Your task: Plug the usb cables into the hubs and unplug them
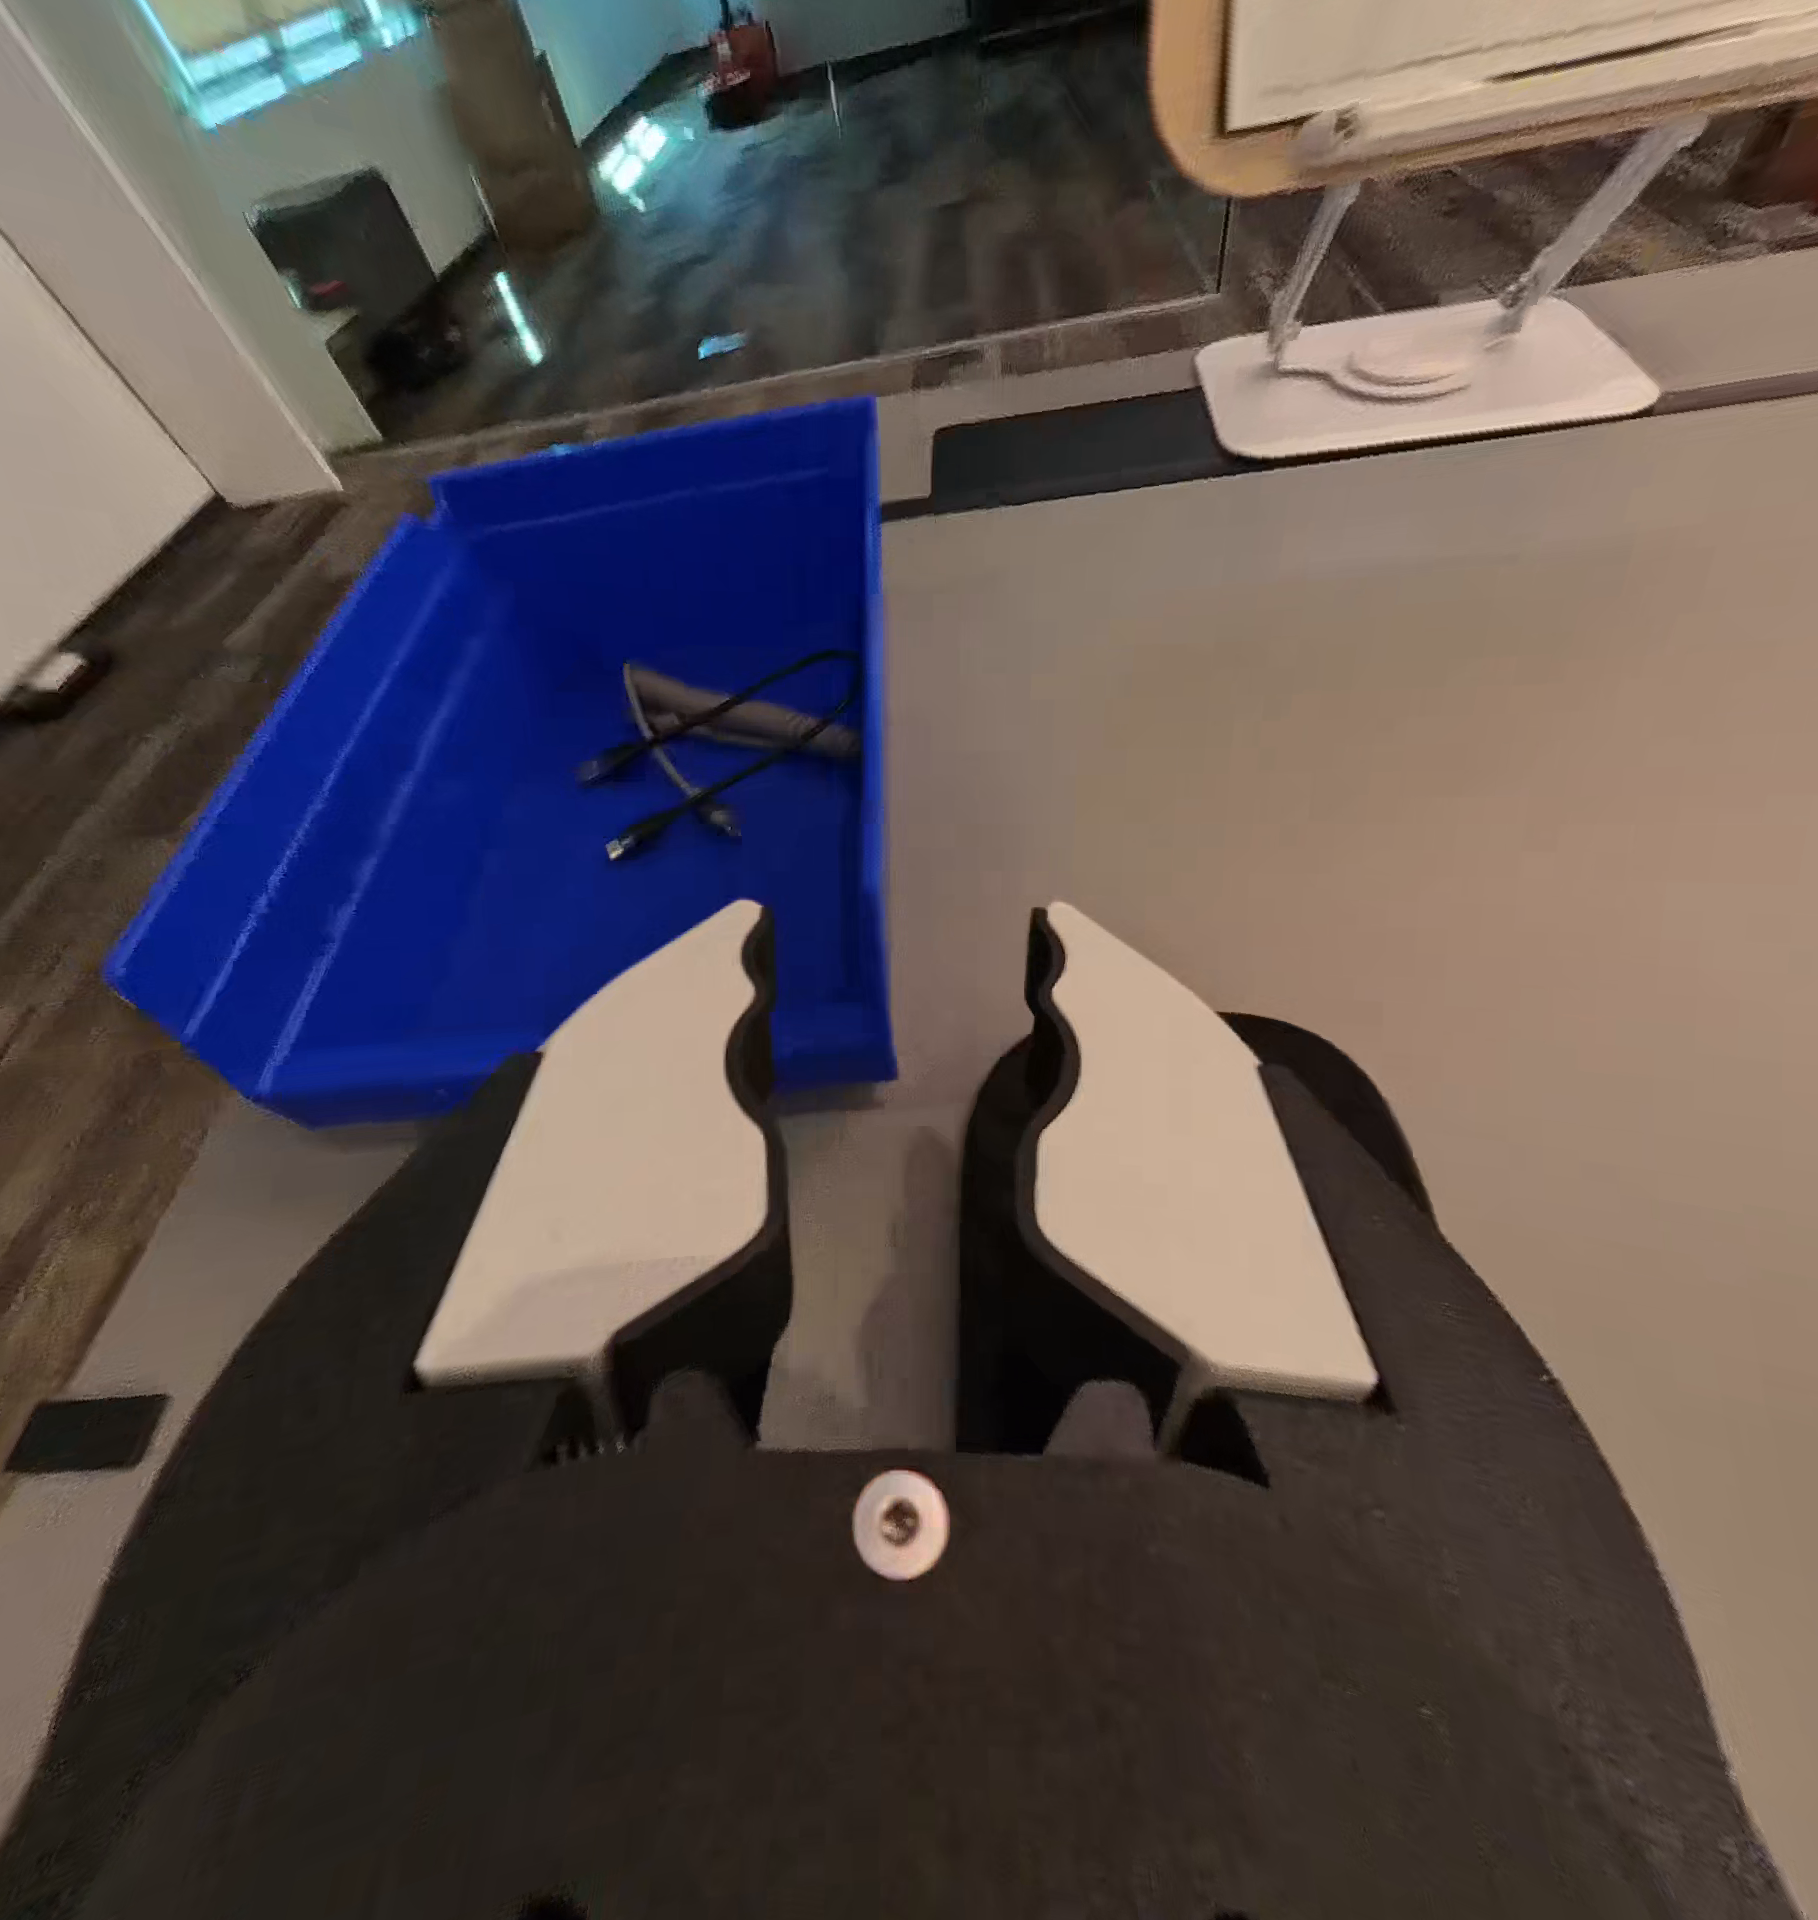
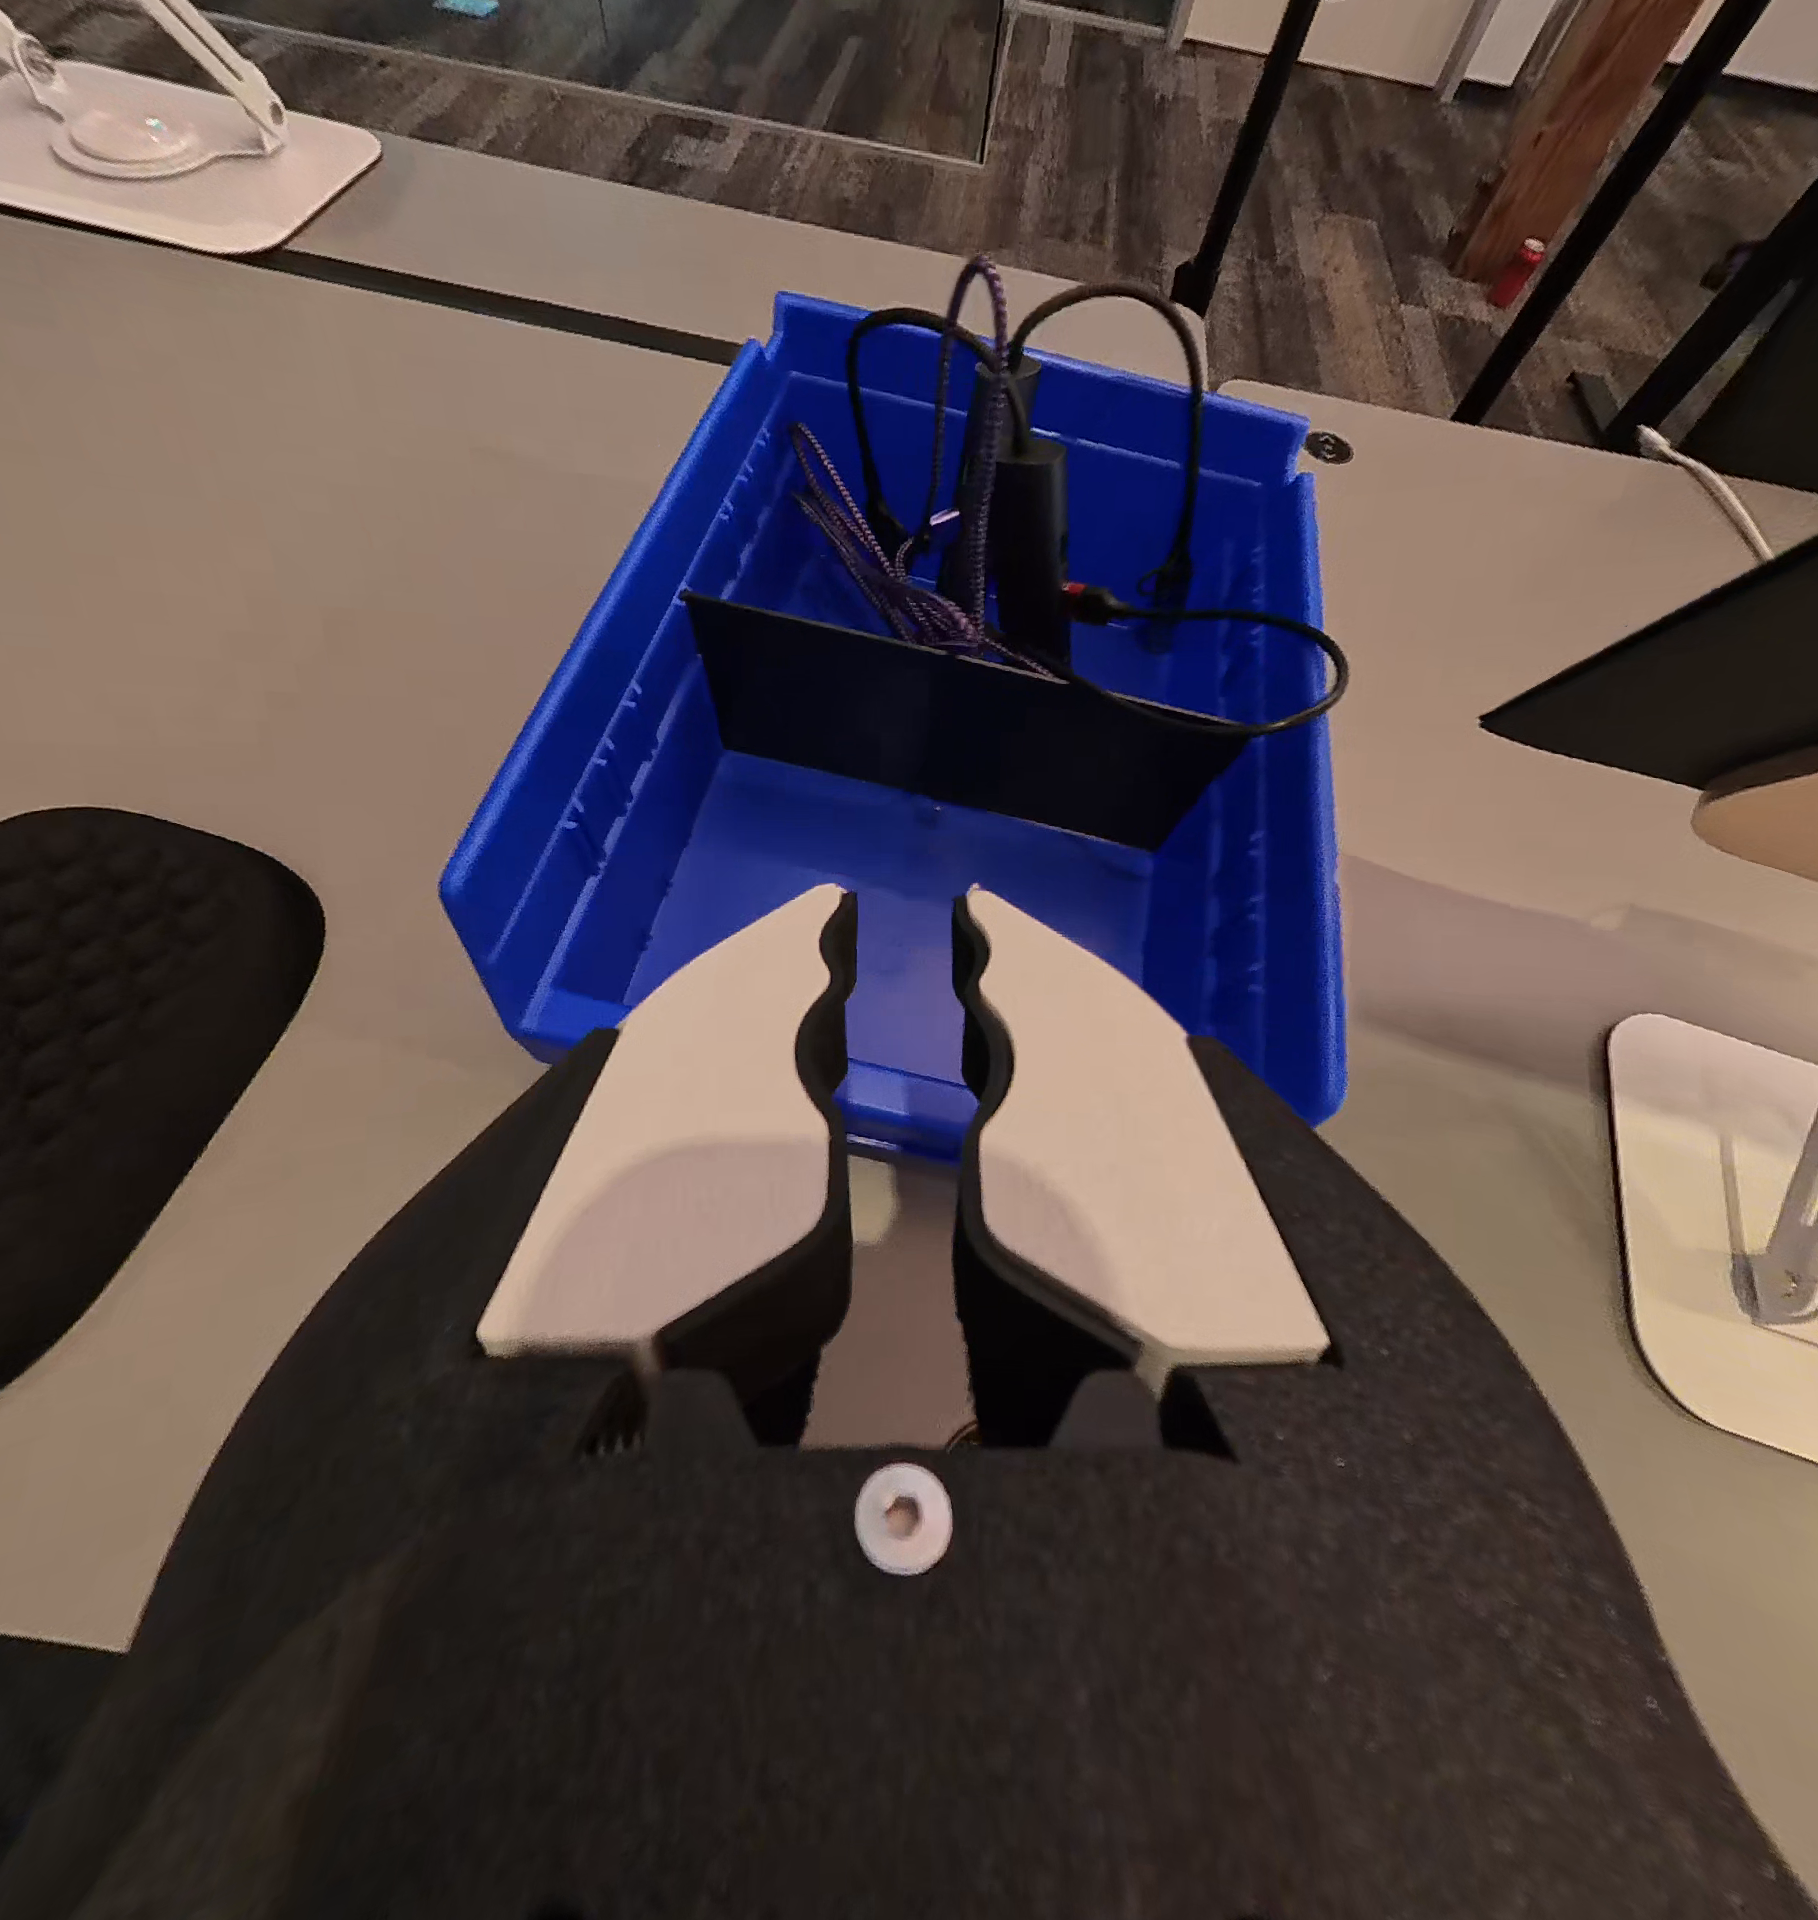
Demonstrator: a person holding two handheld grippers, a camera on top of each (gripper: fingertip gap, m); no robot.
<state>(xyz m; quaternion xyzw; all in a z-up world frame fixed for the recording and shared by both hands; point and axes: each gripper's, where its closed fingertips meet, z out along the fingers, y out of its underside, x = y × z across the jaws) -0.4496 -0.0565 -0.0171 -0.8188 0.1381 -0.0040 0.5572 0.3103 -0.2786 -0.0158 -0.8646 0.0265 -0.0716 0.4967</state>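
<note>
In the left wrist view a blue bin (image 1: 385,831) sits at the table's left edge and holds a grey hub (image 1: 739,717) with black USB cables (image 1: 676,805) lying across it. My left gripper (image 1: 900,920) is open and empty, hovering just short of the bin's near right corner. In the right wrist view a second blue bin (image 2: 1289,831) has a dark divider (image 2: 946,738). Behind the divider stand a black hub (image 2: 1030,540), black cables (image 2: 1185,416) and a purple braided cable (image 2: 884,561). My right gripper (image 2: 905,899) is open and empty above the bin's near compartment.
The grey table (image 1: 1404,831) spreads to the right of the left bin. A white stand base (image 1: 1424,384) sits at its far edge, also in the right wrist view (image 2: 157,156). Another stand base (image 2: 1736,1226) is at right. A black mesh chair back (image 2: 84,1039) is at left. Spacing between my two grippers at the tips: around 80 centimeters.
</note>
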